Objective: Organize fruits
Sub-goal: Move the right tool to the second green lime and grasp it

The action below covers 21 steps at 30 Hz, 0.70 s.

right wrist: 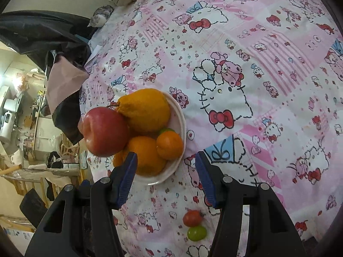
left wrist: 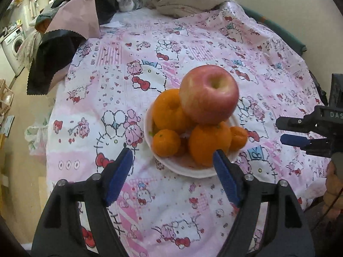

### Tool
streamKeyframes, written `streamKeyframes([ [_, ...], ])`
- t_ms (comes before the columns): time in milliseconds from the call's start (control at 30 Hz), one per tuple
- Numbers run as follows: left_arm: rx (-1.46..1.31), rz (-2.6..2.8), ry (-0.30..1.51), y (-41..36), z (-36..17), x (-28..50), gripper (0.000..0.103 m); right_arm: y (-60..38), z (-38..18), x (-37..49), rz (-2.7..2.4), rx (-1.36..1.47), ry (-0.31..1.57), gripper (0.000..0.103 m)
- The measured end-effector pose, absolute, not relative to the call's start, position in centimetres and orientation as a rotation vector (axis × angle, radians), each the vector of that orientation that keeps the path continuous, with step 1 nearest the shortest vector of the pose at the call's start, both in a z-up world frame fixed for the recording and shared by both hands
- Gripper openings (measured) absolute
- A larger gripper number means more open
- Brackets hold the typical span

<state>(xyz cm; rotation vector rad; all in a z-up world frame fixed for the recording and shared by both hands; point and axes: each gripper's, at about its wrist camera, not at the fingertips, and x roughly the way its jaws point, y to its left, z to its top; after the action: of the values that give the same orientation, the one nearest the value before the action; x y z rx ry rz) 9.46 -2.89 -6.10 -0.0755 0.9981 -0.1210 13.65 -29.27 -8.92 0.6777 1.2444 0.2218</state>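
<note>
On the pink cartoon-print tablecloth [left wrist: 120,49], mid-counter: white bowl [left wrist: 182,169] heaped with fruit. Red apple [left wrist: 209,94] perched on top of large oranges [left wrist: 210,142], small mandarins [left wrist: 166,142] tucked around. Near right of bowl, loose on the cloth: small red tomato [right wrist: 192,217] and green grape [right wrist: 197,233], touching.

Left gripper [left wrist: 172,171] jaws wide apart, empty, hovering near side of bowl. Right gripper [right wrist: 166,169] jaws partly open, nothing between.

Apple: firm, smooth, likely slippery, balanced precariously, could roll if nudged. Tomato and grape: light, soft, easily crushed. Best hold likely across widest middle, gentle squeeze.
</note>
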Motion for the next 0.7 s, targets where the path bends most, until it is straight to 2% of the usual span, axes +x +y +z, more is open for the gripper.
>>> streamKeyframes([
  [700, -0.124, -0.092, 1.042, -2.3, -3.7, 5.1, 0.075, -26.4, -11.3, 4.8, 0.272, 0.531, 1.45, 0.059],
])
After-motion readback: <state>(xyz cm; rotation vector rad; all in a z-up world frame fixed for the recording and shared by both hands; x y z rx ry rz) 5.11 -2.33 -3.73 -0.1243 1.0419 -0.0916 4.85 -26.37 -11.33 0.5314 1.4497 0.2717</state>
